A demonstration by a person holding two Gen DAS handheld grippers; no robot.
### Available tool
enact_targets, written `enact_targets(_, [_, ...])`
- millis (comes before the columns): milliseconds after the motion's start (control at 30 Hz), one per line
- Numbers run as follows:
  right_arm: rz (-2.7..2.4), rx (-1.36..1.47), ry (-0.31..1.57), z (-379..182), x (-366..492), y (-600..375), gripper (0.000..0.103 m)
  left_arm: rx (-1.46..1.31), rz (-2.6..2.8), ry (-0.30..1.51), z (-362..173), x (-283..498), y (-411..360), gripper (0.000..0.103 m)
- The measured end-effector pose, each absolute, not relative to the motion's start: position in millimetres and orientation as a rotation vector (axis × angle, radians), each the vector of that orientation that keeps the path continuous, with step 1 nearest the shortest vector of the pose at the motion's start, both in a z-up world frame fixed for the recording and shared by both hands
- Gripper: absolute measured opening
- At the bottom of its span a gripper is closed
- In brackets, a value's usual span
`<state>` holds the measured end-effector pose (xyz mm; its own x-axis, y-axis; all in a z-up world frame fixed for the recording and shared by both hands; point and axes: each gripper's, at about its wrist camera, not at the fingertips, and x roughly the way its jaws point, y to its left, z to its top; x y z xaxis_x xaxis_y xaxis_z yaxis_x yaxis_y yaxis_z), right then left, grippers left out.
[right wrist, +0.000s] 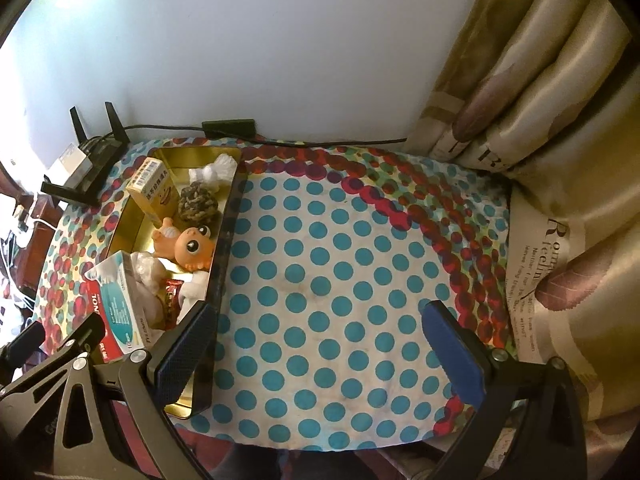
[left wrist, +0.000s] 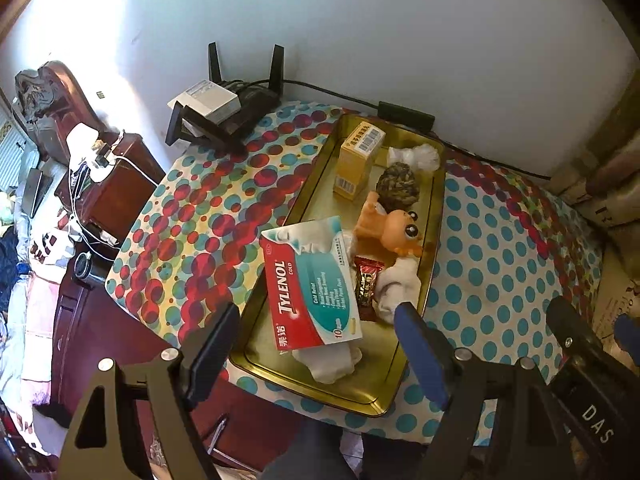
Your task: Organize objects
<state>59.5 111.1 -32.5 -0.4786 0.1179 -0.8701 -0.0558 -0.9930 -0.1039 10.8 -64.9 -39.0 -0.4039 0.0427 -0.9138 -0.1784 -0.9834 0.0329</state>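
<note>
**Full gold tray at the surface's left side, both tongs spread and empty**

The gold tray (left wrist: 434,216) is a long shallow metal tin on the dotted cloth (right wrist: 340,264), running from the back edge of the surface toward the front edge. It holds a yellow box (left wrist: 356,160) standing at the far end, a white wrapped bundle (left wrist: 416,156), a woven ball (left wrist: 398,184), an orange doll (left wrist: 394,232), a red candy (left wrist: 366,284), white socks (left wrist: 400,288) and a red-and-teal medicine box (left wrist: 312,288) that leans over the tray's left rim.

The left tongs (left wrist: 316,344) hang over the tray's near end, spread, pinching nothing. The right tongs (right wrist: 320,344) are spread over bare cloth right of the tray, their left finger (right wrist: 186,350) just beside its rim.

A router (left wrist: 228,108) sits at the back left corner. A curtain (right wrist: 560,160) crowds the right edge.
</note>
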Motion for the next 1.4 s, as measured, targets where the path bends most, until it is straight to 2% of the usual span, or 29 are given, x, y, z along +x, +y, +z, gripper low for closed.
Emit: enact_targets(1400, [2.601,-1.51,-0.032,-28.1,61.3,123.2,0.102,-1.61,2.447,0.164,-41.7,11.7,-53.6,0.082])
